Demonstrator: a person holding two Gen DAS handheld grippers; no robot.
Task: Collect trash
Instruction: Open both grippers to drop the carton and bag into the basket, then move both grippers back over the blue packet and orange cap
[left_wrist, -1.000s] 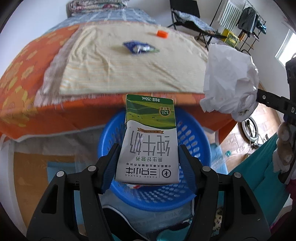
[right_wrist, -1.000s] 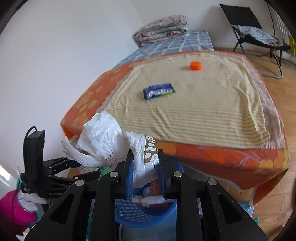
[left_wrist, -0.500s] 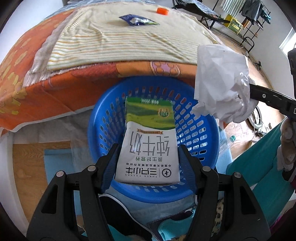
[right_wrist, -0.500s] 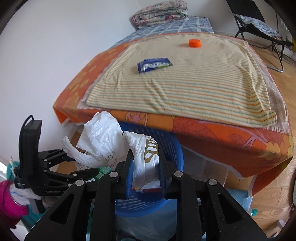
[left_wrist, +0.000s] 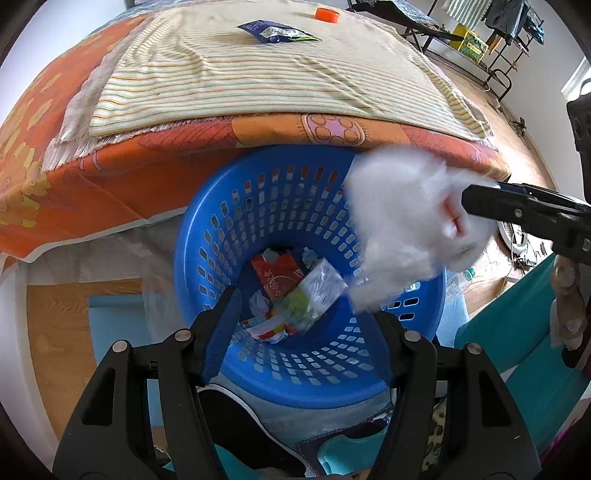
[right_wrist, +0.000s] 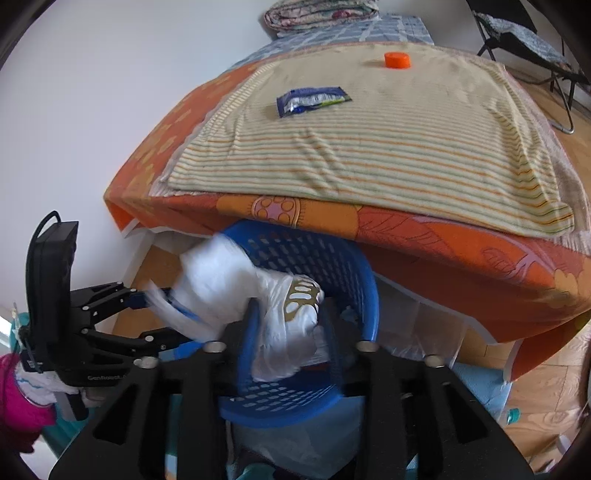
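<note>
Released since the earlier frame, the milk carton (left_wrist: 314, 291) has left the left tongs (left_wrist: 308, 328) and now lies blurred at the bottom of the blue basket (left_wrist: 221, 206), low centre of the left view, below and ahead of the two fingers, which stand wide apart with nothing between them. Right tongs (right_wrist: 290, 332): closed on one crumpled white plastic bag (right_wrist: 284, 321), low centre of the right view, the bag bulging up and left over the basket rim (right_wrist: 369, 295); motion blur softens its edges. In the left view the same bag (left_wrist: 402, 229) hangs at centre right over the basket's right rim, pinched by the black finger entering from the right edge. Count: one basket, tucked under the bed's edge; one carton among several scraps inside it, one red pack (left_wrist: 275, 273) distinct. On the striped blanket (right_wrist: 369, 147), upper frame: one blue wrapper (right_wrist: 312, 99) and one orange cap (right_wrist: 397, 60), well apart from both tongs.
</note>
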